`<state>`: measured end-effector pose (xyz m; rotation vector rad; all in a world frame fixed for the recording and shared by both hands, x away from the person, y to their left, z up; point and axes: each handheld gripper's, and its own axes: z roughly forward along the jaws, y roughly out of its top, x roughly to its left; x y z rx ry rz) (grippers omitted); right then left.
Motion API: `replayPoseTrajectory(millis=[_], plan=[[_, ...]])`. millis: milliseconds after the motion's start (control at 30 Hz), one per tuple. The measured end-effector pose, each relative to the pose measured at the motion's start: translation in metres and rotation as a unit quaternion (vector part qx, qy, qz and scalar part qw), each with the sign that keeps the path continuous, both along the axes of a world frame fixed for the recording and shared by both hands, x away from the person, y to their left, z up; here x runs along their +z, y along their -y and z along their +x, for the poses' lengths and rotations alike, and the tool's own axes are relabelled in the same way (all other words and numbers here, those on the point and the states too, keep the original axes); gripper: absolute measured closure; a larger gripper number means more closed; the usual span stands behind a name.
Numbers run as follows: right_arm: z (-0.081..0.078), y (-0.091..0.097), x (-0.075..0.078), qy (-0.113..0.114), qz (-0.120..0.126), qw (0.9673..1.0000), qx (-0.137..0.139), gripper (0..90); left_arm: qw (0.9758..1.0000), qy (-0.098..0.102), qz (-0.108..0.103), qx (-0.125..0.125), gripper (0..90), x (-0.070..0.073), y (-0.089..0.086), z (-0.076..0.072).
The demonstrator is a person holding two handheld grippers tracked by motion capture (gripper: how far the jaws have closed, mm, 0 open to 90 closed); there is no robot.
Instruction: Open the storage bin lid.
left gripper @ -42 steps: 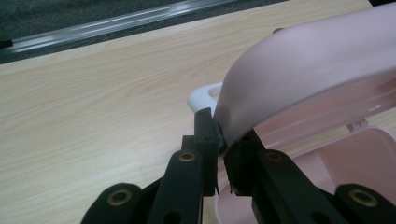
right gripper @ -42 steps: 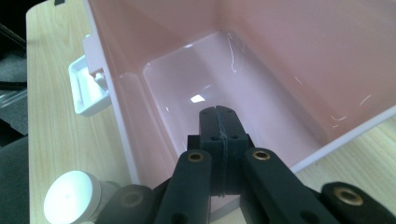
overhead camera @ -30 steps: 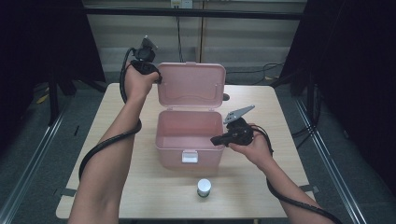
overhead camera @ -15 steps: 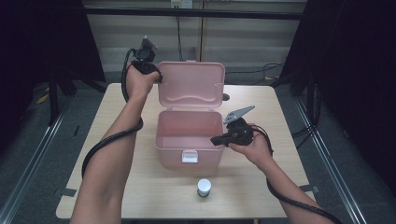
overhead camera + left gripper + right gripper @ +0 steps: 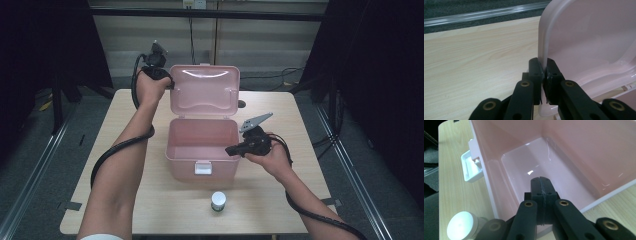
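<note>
A pink plastic box [image 5: 200, 145] stands open in the middle of the wooden table [image 5: 125, 120], its inside bare [image 5: 524, 175]. Its lid [image 5: 204, 90] stands upright at the back. My left gripper [image 5: 167, 82] is shut on the lid's left edge; in the left gripper view the two pads [image 5: 544, 72] pinch the thin pink wall of the lid [image 5: 586, 37]. My right gripper [image 5: 230, 150] is at the box's right rim, pointing in over the inside, shut [image 5: 541, 182] with nothing between its pads.
A small jar with a white cap [image 5: 218, 201] stands on the table in front of the box, also at the lower left of the right gripper view [image 5: 461, 226]. A white latch [image 5: 470, 167] hangs on the box's front wall. Black cables trail from both grippers.
</note>
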<state>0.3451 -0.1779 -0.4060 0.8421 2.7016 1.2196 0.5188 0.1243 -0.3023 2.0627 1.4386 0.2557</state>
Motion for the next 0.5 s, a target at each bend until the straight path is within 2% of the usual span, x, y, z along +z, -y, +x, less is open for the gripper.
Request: replayPoseTrajectory(millis=[367,500], plan=[[0.001,0.0,0.0,0.0,0.0,1.0,0.002,90.0,0.9999,-0.006,-0.008,0.006,84.9,-0.01,-0.001,0.007],[0.001,0.0,0.0,0.0,-0.001,1.0,0.001,90.0,0.9999,-0.006,-0.004,0.007,84.7,-0.013,-0.001,0.009]])
